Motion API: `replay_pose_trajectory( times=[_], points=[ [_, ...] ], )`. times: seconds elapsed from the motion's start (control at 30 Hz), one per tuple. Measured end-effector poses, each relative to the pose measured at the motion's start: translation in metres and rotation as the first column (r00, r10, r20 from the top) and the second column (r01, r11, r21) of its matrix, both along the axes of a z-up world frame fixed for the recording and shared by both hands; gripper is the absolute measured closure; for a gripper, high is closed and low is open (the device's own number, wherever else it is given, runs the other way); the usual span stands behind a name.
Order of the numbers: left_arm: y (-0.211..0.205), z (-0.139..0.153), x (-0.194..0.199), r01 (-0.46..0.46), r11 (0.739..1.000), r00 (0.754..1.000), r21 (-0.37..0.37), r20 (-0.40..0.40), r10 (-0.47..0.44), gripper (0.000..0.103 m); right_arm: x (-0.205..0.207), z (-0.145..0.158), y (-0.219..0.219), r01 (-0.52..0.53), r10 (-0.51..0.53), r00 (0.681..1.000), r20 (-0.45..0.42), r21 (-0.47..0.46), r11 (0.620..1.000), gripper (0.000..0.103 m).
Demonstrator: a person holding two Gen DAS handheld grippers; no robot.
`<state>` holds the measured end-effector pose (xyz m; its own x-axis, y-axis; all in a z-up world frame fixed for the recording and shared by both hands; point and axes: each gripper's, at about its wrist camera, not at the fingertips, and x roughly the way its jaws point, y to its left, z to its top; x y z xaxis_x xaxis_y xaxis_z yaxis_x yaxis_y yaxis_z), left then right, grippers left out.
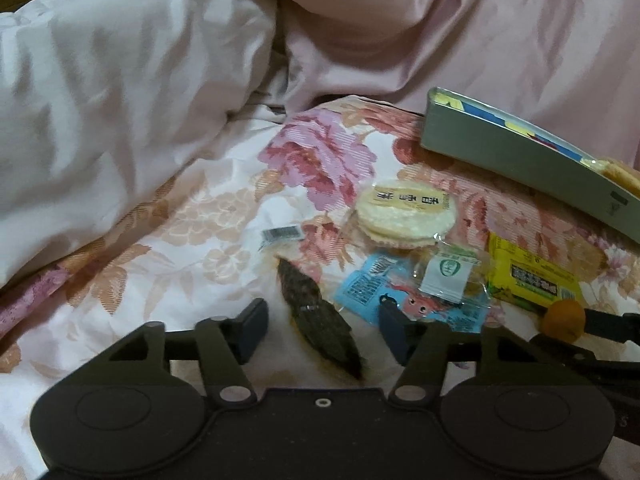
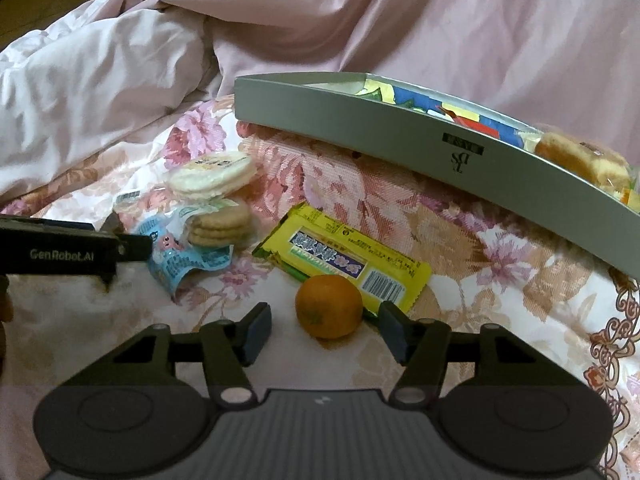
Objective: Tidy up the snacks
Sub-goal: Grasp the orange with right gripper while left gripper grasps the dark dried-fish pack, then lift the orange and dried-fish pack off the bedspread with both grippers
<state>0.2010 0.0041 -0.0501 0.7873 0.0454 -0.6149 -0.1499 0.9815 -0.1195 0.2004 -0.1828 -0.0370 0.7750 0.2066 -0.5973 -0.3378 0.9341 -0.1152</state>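
Note:
On the floral bedspread (image 1: 192,216) my left gripper (image 1: 320,312) stands open around a dark, flat snack pack (image 1: 316,320); neither pad touches it. My right gripper (image 2: 324,312) is open too, with a small orange (image 2: 329,306) between its fingertips, a gap showing at the left pad. Beyond lie a yellow packet (image 2: 352,264), a blue packet (image 2: 188,256), a clear pack of brown biscuits (image 2: 222,224) and a pack of white rice crackers (image 2: 214,174). A grey box (image 2: 400,140) behind them holds several snacks, among them a golden cake (image 2: 584,160).
A pink duvet (image 1: 120,80) is heaped at the back and left. The grey box (image 1: 520,160) runs along the right side, tilted on the bedding. A finger of the left gripper (image 2: 132,246) reaches in from the left in the right wrist view.

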Motion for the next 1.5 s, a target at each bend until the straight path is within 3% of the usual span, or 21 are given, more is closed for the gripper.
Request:
replay_pose_trajectory(
  times=[0.23, 0.47, 0.63, 0.8, 0.97, 1.2, 1.5],
  points=[
    [0.000, 0.000, -0.006, 0.008, 1.000, 1.000, 0.002, 0.011, -0.008, 0.050, -0.002, -0.001, 0.003, -0.013, 0.014, 1.000, 0.012, -0.006, 1.000, 0.064],
    [-0.008, 0.003, -0.025, 0.045, 0.999, 0.999, -0.006, -0.005, -0.045, 0.050, -0.004, 0.001, 0.004, -0.033, 0.033, 0.999, -0.005, 0.010, 0.999, 0.064],
    [-0.015, 0.006, -0.049, 0.074, 0.997, 0.997, -0.035, -0.031, -0.075, 0.050, -0.013, 0.003, 0.003, -0.078, 0.079, 0.995, -0.063, 0.024, 0.997, 0.065],
    [-0.018, 0.007, -0.056, 0.093, 0.996, 0.995, -0.010, -0.034, -0.093, 0.049, -0.026, 0.006, 0.001, -0.123, 0.127, 0.984, -0.123, 0.043, 0.992, 0.065],
    [-0.019, 0.002, -0.045, 0.104, 0.994, 0.994, 0.041, -0.044, -0.102, 0.039, -0.028, 0.005, 0.005, -0.147, 0.149, 0.982, -0.116, 0.032, 0.989, 0.063],
    [-0.023, -0.002, -0.035, 0.101, 0.993, 0.994, 0.068, -0.040, -0.099, 0.028, -0.027, 0.000, 0.011, -0.164, 0.165, 0.982, -0.089, 0.011, 0.986, 0.050],
    [-0.028, -0.001, -0.039, 0.129, 0.989, 0.991, 0.077, -0.032, -0.127, 0.045, -0.029, -0.002, 0.011, -0.143, 0.144, 0.986, -0.088, 0.016, 0.990, 0.049]
  ],
)
